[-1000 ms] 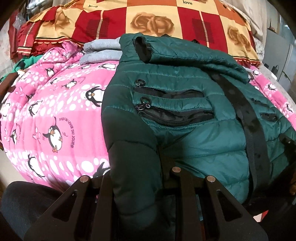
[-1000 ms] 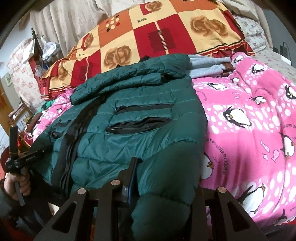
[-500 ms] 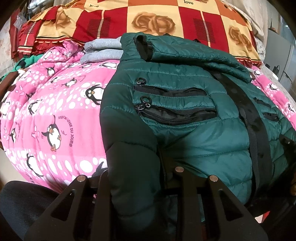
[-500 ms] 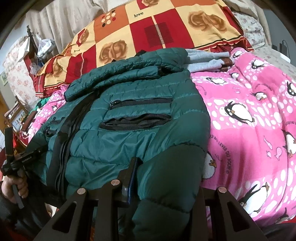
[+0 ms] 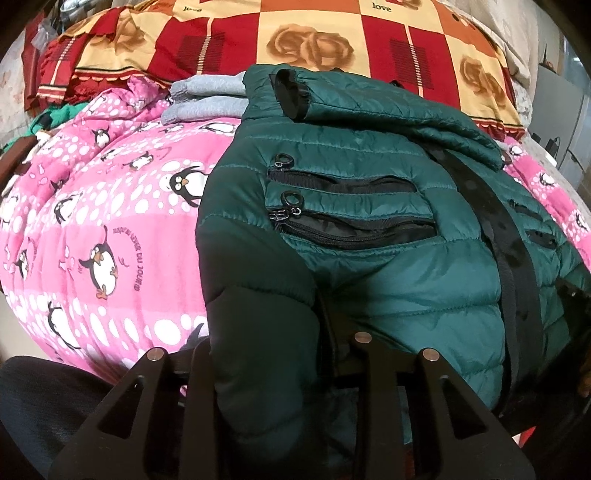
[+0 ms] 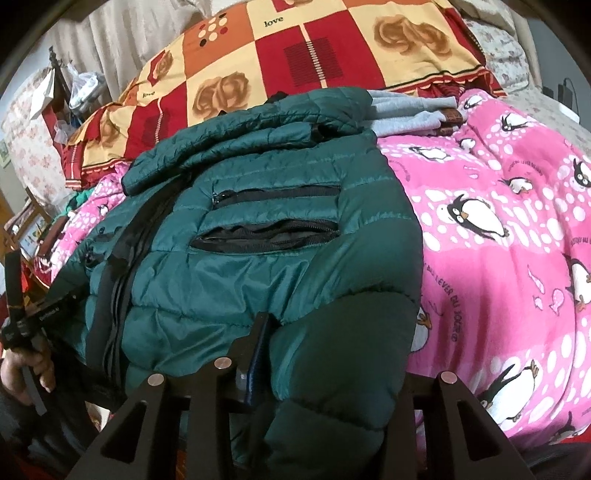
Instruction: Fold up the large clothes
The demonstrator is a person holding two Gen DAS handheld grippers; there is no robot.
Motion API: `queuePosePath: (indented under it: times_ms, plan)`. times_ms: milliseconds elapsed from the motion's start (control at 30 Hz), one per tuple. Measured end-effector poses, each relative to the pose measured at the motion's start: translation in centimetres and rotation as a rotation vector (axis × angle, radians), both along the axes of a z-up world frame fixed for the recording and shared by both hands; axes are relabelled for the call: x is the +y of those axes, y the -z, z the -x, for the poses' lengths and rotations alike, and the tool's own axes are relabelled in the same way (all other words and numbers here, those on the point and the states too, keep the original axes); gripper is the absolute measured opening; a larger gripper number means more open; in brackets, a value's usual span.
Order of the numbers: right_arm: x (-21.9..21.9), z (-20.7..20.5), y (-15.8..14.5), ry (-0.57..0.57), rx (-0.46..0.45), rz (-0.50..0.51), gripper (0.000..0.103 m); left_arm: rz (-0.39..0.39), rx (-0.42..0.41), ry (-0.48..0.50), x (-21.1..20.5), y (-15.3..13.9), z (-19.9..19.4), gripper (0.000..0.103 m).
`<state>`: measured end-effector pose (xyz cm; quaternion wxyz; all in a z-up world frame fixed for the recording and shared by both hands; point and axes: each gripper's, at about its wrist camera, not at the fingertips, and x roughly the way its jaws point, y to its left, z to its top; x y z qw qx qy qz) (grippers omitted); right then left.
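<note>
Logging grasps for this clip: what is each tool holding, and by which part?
Both tools have the green puffer jacket between their fingers at its near edge: the left tool at one corner, the right tool at the other. Both are opening, so the hold is loosening.

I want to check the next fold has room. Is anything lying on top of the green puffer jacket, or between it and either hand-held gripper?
Nothing visible blocks it. The dark green quilted puffer jacket already lies between the fingers of both the left hand-held gripper and the right hand-held gripper, whose jaws are opening. Only its own folded sleeve rests on top; the folded grey garments sit beside it.

"love" on checked quilt [image 5: 380, 7], French lettering on penguin blanket [image 6: 436, 280]
</note>
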<state>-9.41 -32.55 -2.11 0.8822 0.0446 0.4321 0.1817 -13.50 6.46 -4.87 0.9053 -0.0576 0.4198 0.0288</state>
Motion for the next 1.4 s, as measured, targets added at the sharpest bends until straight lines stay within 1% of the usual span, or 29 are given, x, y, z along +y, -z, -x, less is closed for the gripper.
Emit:
queuePosePath:
  times_ms: [100,367,500,667,1400]
  plan:
    - [0.17,0.10,-0.04,-0.004,-0.012,0.015,0.033,0.008,0.003,-0.001,0.15,0.01,-0.06,0.026]
    - [-0.12,0.26,-0.04,0.009,-0.031,-0.002,0.033,-0.003,0.009,0.003,0.03,-0.03,-0.09,0.027]
    - [-0.27,0.18,-0.07,0.014,-0.030,-0.019,0.033,-0.012,0.010,0.003,-0.19,-0.01,-0.07,0.027]
    - [-0.08,0.23,-0.13,0.012,-0.036,0.001,0.032,-0.013,0.010,0.004,-0.19,0.00,-0.06,0.027]
    - [0.04,0.18,-0.08,0.011,-0.036,0.011,0.033,-0.019,0.012,0.005,-0.27,-0.05,-0.03,0.027]
